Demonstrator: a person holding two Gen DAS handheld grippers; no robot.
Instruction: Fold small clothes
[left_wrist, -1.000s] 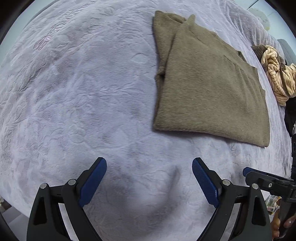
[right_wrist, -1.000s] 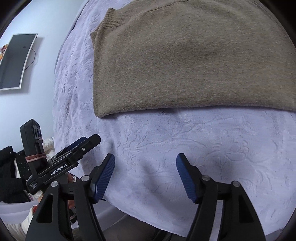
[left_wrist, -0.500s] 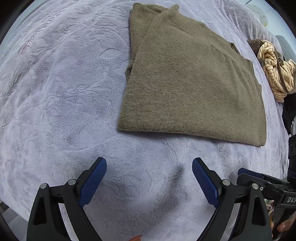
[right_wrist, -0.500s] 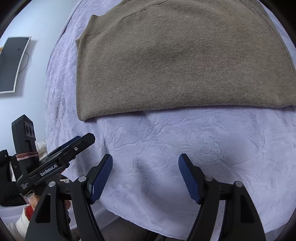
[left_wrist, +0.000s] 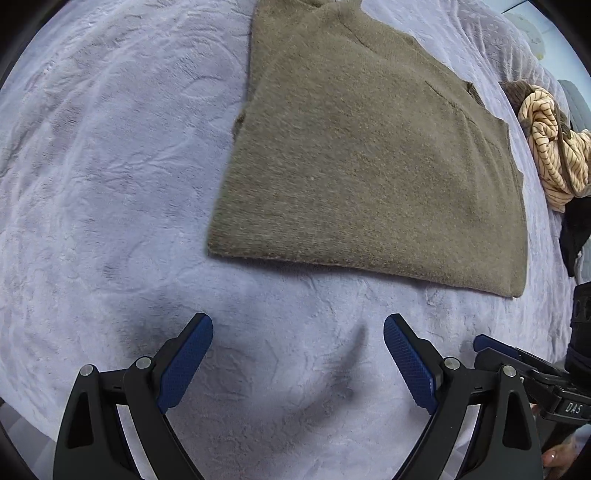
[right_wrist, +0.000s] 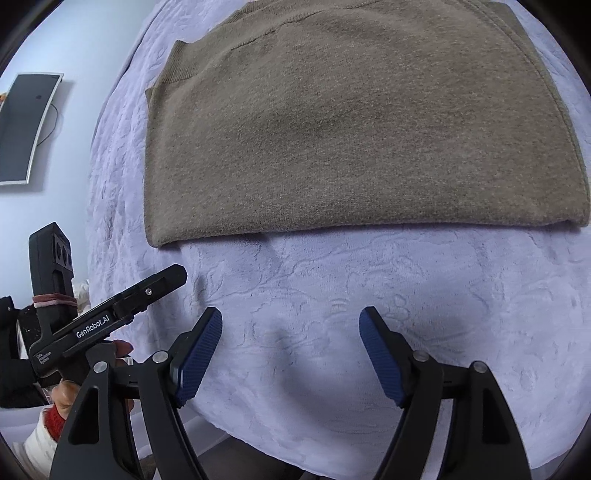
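Note:
An olive-brown knit sweater (left_wrist: 369, 166) lies folded into a flat rectangle on the lavender bedspread (left_wrist: 92, 184). In the left wrist view its near hem runs just beyond my left gripper (left_wrist: 298, 325), which is open over bare bedspread with nothing between the blue pads. The right wrist view shows the same sweater (right_wrist: 351, 129) ahead of my right gripper (right_wrist: 291, 315). Its jaws are opening, they hold nothing, and they hover short of the hem. Neither gripper touches the sweater. The left gripper's body (right_wrist: 147, 291) shows at the left, held by a hand.
A cream striped garment (left_wrist: 554, 147) and a dark one (left_wrist: 576, 229) lie heaped at the bed's right side. A dark screen (right_wrist: 26, 125) hangs on the wall to the left. The bed's near edge (right_wrist: 229, 435) drops away just below the right gripper.
Both views have slid so the sweater sits closer and more centred ahead of each gripper. The right jaws stand slightly wider. The sweater itself has not shifted on the bed.

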